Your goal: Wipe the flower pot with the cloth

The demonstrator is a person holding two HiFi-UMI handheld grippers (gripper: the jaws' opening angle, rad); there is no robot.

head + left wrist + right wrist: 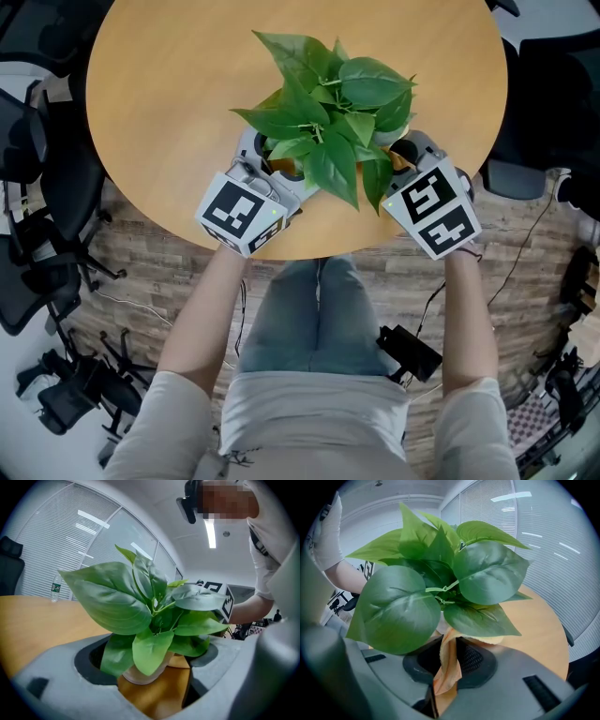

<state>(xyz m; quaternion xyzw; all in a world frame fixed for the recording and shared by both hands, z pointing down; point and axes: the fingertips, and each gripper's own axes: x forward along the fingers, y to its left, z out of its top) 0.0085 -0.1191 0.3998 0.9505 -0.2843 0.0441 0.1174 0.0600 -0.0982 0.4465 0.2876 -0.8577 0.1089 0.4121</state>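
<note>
Flower pot (140,676): pale and round, standing on the round wooden counter (169,94) near the edge closest to the person, between the two tools. From above, its leaves hide most of it.
Left tool (151,667): at the pot's left side, jaws apart, with the pot's lower part between them. A gap shows between the pot and the jaw at the left gripper view's right. A leaf covers the other side, so contact there cannot be told.
Plant (328,112): broad green leaves spreading over the tips of both tools.
Cloth (449,660): orange, pinched into a narrow fold, rising from the right tool under the leaves towards the pot. Whether it touches the pot cannot be told.
Right tool (445,679): at the pot's right side, jaws closed tight on the cloth.
</note>
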